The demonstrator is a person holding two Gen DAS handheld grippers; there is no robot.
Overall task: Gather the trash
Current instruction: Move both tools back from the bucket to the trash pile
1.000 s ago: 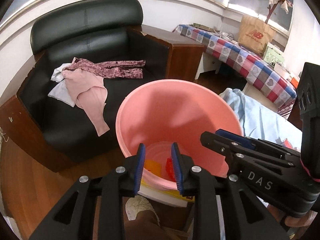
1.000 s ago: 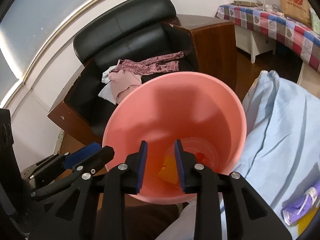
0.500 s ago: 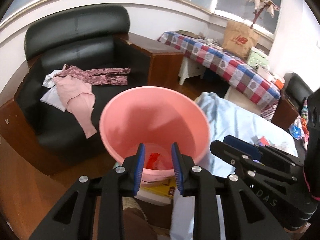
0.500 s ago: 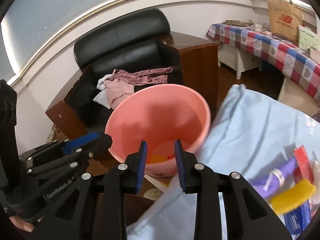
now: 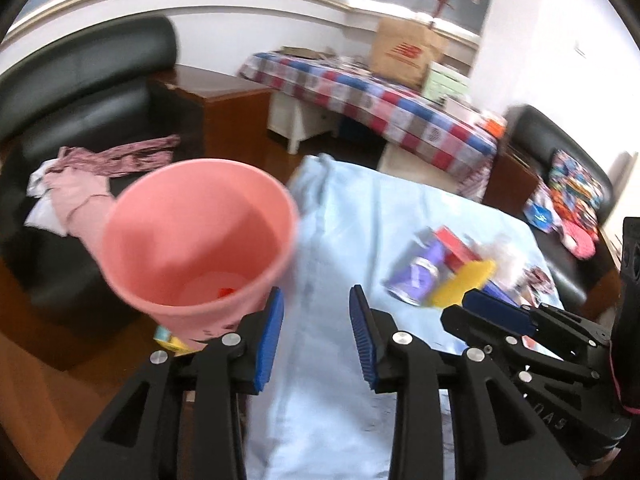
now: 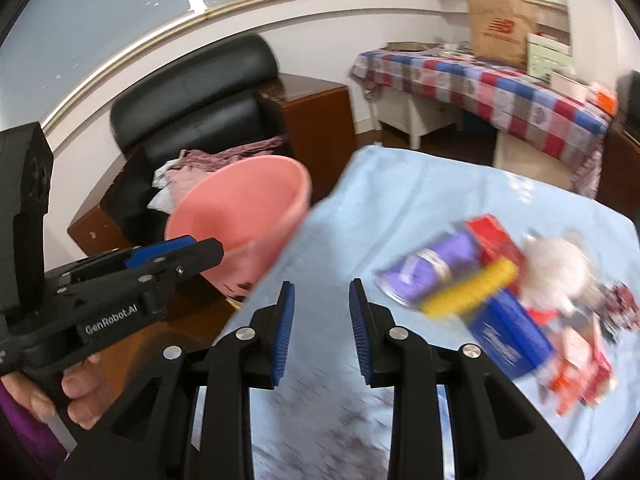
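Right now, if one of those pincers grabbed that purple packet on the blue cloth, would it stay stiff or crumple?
Probably crumple: the purple packet looks like a thin, shiny, flattened wrapper. Likely light, since it lies flat among the other wrappers. Its glossy surface may slip between the pads. Blur limits certainty.

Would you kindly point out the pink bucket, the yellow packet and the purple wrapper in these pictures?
pink bucket (image 5: 192, 240), left wrist view, on its inner wall.
yellow packet (image 6: 472, 286), right wrist view, on the middle of its upper face.
purple wrapper (image 6: 432, 268), right wrist view, on its flat printed front.
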